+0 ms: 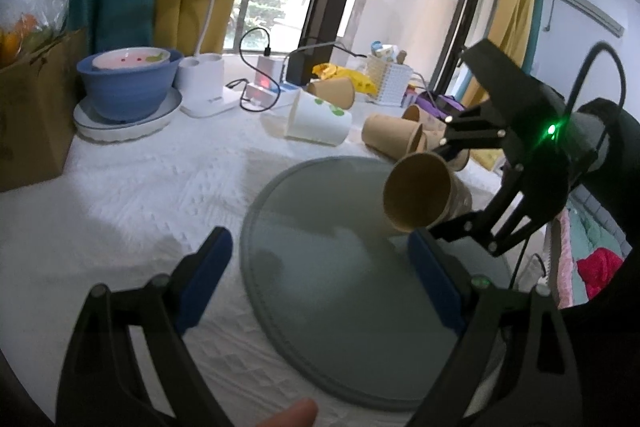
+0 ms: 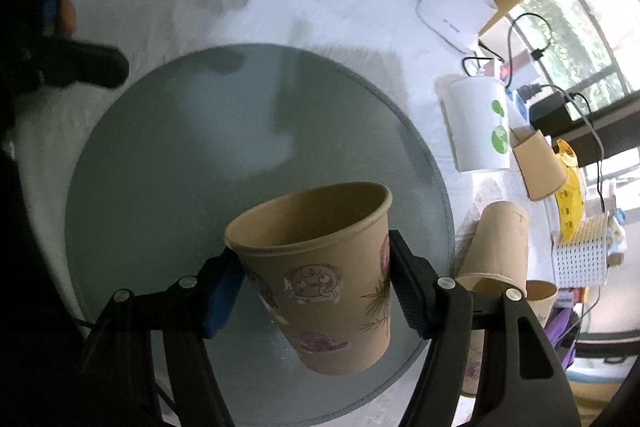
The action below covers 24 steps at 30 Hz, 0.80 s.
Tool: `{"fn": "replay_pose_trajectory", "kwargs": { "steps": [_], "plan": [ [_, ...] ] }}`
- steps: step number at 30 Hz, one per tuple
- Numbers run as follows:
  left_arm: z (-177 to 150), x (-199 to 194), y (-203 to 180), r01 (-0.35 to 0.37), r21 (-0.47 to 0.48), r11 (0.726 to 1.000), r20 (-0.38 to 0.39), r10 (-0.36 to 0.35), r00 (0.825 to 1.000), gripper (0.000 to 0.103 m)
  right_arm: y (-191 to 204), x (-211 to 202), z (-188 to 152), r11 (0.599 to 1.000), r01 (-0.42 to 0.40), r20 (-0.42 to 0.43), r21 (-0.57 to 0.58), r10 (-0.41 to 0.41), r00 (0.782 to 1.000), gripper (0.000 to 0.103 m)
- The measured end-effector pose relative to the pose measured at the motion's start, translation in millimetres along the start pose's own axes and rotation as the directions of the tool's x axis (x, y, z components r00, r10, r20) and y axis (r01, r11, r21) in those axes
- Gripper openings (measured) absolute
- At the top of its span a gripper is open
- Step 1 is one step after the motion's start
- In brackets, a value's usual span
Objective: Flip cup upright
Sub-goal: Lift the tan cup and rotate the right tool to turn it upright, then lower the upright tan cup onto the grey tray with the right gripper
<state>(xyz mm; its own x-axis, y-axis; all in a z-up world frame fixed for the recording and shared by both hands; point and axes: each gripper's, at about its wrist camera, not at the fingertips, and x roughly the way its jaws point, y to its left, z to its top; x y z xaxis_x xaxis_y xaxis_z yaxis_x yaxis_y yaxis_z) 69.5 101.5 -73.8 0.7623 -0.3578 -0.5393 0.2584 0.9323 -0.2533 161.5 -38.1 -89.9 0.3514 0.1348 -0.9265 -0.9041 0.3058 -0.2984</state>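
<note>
A brown paper cup (image 2: 324,279) with cartoon prints is gripped by its sides in my right gripper (image 2: 316,291), held above the round grey mat (image 2: 168,163). In the left wrist view the same cup (image 1: 420,195) hangs tilted, its mouth toward the camera, at the mat's (image 1: 328,287) far right edge, with the right gripper (image 1: 452,195) closed on it. My left gripper (image 1: 320,283) is open and empty over the mat's near side; it also shows in the right wrist view (image 2: 120,19) at upper left.
Several brown cups (image 1: 394,137) and a white cup (image 1: 320,121) lie on their sides on the white cloth behind the mat. A blue bowl on plates (image 1: 126,87), a lamp base (image 1: 204,83), chargers with cables and a cardboard box (image 1: 28,111) stand further back.
</note>
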Motion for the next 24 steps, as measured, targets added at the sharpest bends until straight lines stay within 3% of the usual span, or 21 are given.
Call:
{"fn": "replay_pose_trajectory", "kwargs": {
  "steps": [8, 17, 20, 24],
  "plan": [
    [1.3, -3.2, -8.4, -0.008, -0.009, 1.000, -0.015, 0.008, 1.000, 0.091, -3.8, -15.1, -10.4, 0.989, -0.028, 0.123, 0.145, 0.010, 0.992, 0.070],
    [9.0, -18.7, -41.9, -0.005, 0.026, 1.000, 0.005, 0.004, 1.000, 0.091, 5.9, -44.2, -24.6, 0.965, -0.090, 0.266, 0.245, 0.023, 0.964, 0.070],
    [10.0, -27.9, -52.4, -0.007, 0.034, 0.999, 0.019, 0.006, 1.000, 0.091, 6.6, -57.7, -31.0, 0.946, -0.111, 0.336, 0.305, 0.002, 0.942, 0.070],
    [11.2, -38.6, -61.0, -0.015, 0.036, 0.999, 0.035, 0.013, 0.999, 0.091, 4.0, -78.2, -44.1, 0.897, -0.159, 0.462, 0.413, -0.056, 0.885, 0.070]
  ]
}}
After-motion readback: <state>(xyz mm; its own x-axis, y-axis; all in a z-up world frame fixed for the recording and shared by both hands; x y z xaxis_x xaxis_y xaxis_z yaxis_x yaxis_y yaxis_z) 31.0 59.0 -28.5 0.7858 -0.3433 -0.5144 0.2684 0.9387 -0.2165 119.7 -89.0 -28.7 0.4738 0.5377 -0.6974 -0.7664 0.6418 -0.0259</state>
